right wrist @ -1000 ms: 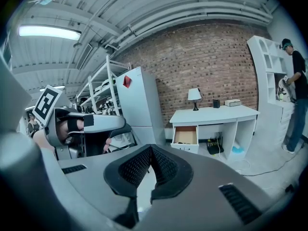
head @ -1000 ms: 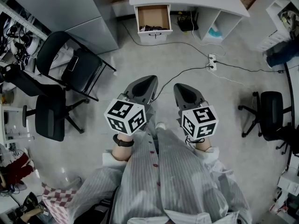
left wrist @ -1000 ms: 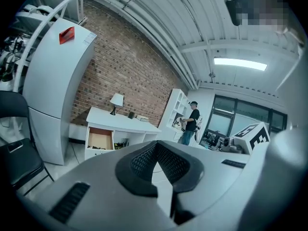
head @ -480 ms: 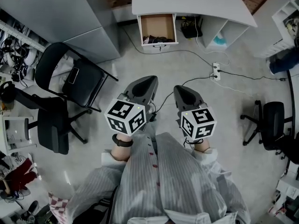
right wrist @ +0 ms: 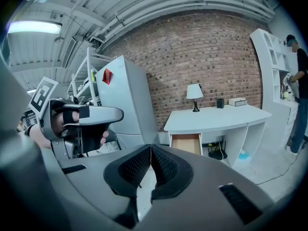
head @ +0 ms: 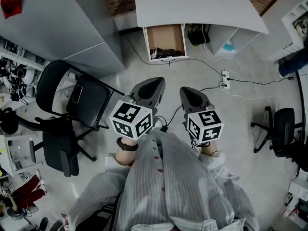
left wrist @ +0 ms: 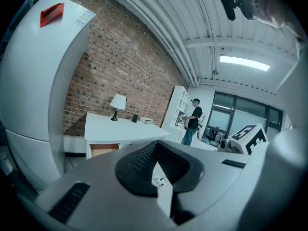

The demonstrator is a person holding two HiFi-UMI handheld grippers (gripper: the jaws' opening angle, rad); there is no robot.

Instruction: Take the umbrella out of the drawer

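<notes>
Grey floor seen from above. Holds left gripper (head: 155, 82) and right gripper (head: 190, 91) side by side, both pointing toward twelve o'clock, both with jaws closed on nothing. Well apart at twelve o'clock: white desk (head: 192, 6) with wood-lined drawer (head: 166, 35) pulled open. At drawer's near end, dark tangle (head: 166, 53), too small to tell as umbrella. At nine o'clock, black folding chair (head: 82, 93); at two o'clock, power strip (head: 224, 79).

Well ahead of the left claw (head: 154, 83) and the right claw (head: 189, 91), a dark heap (head: 167, 53) in the open drawer (head: 165, 34) is showing too small to identify.
</notes>
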